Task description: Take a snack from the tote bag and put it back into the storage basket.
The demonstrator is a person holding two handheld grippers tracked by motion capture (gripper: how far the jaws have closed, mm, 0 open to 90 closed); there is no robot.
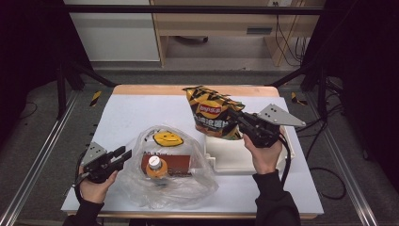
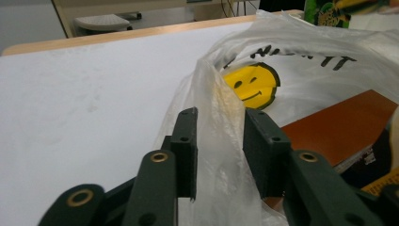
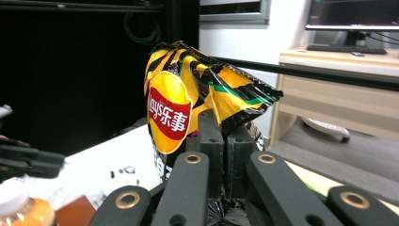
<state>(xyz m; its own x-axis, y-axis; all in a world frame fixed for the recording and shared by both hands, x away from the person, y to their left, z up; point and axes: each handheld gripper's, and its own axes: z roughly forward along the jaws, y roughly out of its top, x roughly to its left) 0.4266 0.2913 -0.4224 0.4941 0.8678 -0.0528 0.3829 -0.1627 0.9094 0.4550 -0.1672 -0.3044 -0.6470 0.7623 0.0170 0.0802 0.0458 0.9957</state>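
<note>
While the right gripper (image 1: 242, 120) pinches a Lay's chip bag (image 1: 212, 113) aloft, the left gripper (image 1: 123, 154) lies low, jaws slack around the plastic bag's (image 1: 188, 181) edge.

light: bright on white counter (image 1: 141, 113), dim dark surroundings | shadows: soft | glare: plastic bag (image 1: 188, 183) | blur: near jaws soft

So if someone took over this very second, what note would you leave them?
Right tongs: shut on the chip bag, held up over the table's far side, above the white tray.
Left tongs: jaws apart around the plastic bag's rim, not pinching it.
Done: bottle and brown box are in the plastic bag.
Left: probably regrip the rim, hold it open, and put the chips in.
</note>
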